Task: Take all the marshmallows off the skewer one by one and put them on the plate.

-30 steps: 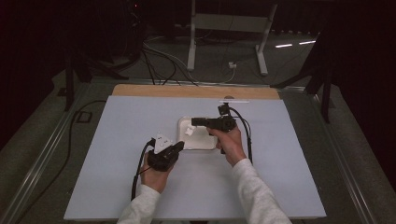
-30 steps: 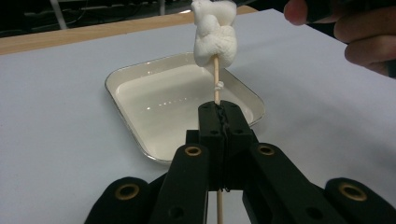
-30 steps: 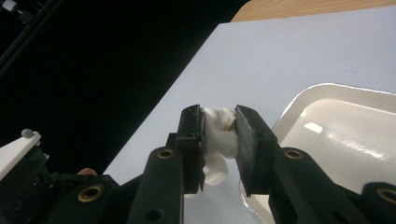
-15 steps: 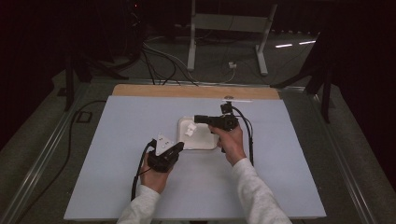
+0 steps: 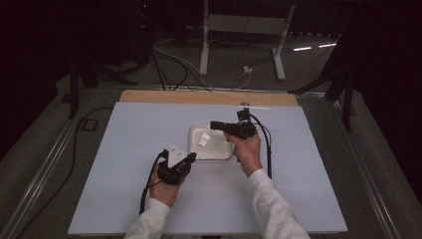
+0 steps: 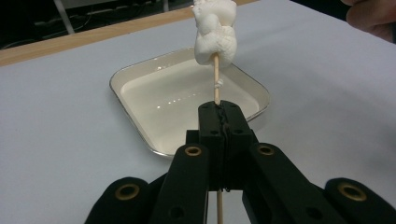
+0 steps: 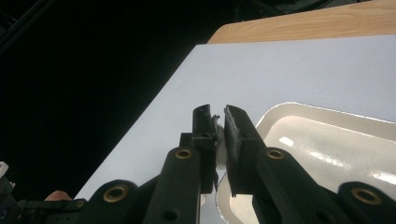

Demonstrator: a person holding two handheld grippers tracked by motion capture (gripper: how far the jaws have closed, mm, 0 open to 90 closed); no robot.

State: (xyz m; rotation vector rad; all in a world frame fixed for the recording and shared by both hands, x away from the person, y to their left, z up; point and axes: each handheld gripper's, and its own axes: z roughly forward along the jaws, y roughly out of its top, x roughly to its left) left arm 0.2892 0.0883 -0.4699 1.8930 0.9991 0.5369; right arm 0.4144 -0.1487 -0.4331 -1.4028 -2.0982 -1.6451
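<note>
Left gripper (image 6: 219, 112): fingers clenched on a thin wooden skewer (image 6: 216, 79), which rises straight up from between the fingertips.
Marshmallow lump (image 6: 215, 30): white, speared on the skewer above the left fingers, over the near part of the tray.
Right gripper (image 7: 215, 116): fingers have just been closing and now pinch the white lump between them.
Tray (image 6: 140, 93): shallow white dish on the pale bench (image 5: 124, 149), just beyond the left fingers, beneath and beside the right ones.
</note>
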